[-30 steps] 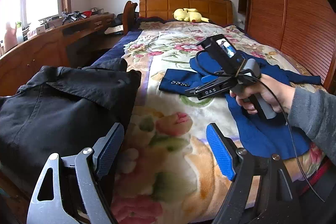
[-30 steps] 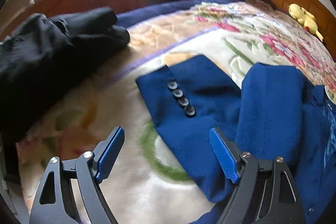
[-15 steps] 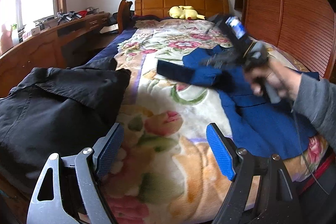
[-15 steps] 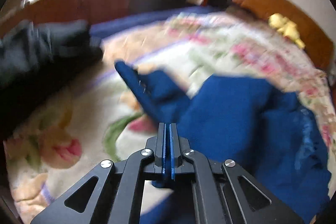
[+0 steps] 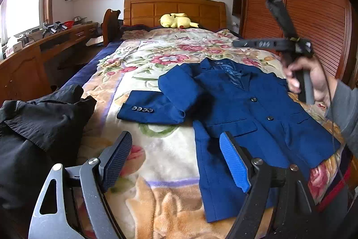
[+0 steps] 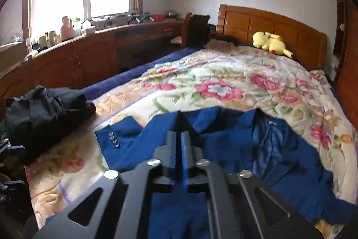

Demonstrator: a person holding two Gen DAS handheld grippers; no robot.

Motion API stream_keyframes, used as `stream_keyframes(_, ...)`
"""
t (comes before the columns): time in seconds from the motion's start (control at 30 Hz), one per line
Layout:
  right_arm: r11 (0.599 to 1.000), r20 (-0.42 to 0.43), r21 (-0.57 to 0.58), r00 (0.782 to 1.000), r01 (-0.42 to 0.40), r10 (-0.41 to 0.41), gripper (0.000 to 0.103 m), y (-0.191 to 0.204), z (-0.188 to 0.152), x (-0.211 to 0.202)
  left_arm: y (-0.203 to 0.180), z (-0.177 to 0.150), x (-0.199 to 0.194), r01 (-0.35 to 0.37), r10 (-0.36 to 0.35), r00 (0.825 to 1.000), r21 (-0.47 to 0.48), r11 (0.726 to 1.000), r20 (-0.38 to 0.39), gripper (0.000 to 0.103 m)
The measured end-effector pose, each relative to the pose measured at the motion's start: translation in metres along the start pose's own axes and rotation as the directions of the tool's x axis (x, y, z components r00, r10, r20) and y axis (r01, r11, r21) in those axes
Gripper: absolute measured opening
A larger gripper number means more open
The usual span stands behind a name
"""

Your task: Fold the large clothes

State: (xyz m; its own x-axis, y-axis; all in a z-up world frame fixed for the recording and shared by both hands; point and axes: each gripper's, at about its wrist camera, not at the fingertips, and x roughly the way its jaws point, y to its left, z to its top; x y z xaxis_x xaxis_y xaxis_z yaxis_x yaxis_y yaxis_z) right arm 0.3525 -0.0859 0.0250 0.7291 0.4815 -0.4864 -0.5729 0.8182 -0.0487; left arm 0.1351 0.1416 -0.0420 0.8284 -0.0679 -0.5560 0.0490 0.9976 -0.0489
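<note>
A blue suit jacket (image 5: 248,109) lies front up on the floral bedspread (image 5: 170,55), its left sleeve (image 5: 154,110) bent sideways with the cuff buttons showing. The jacket also shows in the right wrist view (image 6: 223,149). My left gripper (image 5: 174,160) is open and empty, low over the bed's near edge, just left of the jacket's hem. My right gripper (image 6: 179,124) is shut with nothing visible between its pads, raised above the jacket; it shows in the left wrist view (image 5: 237,44) held up at the right.
A crumpled black garment (image 5: 38,127) lies at the bed's left near corner. A yellow plush toy (image 5: 176,20) rests by the headboard. A long wooden desk (image 6: 85,53) runs along the left wall. A wooden wardrobe (image 5: 313,15) stands at the right.
My right gripper closed, swept over the jacket and rose up to the right, away from the sleeve. The jacket now lies spread flatter. My left gripper stayed open and shifted slightly right.
</note>
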Motion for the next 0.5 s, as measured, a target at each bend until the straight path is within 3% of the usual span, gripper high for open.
stream_keyframes(0.03,0.999,-0.013,-0.004,0.999,-0.033,0.033,0.023,0.007,-0.003,0.009,0.000,-0.001,-0.001,-0.004,0.004,1.000,0.001,1.000,-0.002,0.081)
stream_keyframes(0.1,0.997,-0.038,-0.015,0.997,-0.070,0.070,0.047,0.019,-0.008,0.024,0.004,-0.003,-0.002,-0.016,0.016,1.000,0.002,1.000,-0.008,0.081)
stream_keyframes(0.23,0.983,-0.117,-0.070,0.980,-0.168,0.159,0.056,0.061,-0.011,0.079,0.017,-0.011,0.000,-0.047,0.047,0.999,-0.001,0.999,-0.023,0.081)
stream_keyframes(0.33,0.964,-0.198,-0.105,0.956,-0.243,0.219,0.058,0.098,-0.012,0.126,0.032,-0.020,0.002,-0.069,0.068,0.997,-0.017,0.997,-0.037,0.081)
stream_keyframes(0.5,0.955,-0.385,-0.159,0.906,-0.252,0.175,0.058,0.134,-0.030,0.204,0.051,-0.032,0.009,-0.084,0.082,0.995,-0.035,0.996,-0.064,0.081)
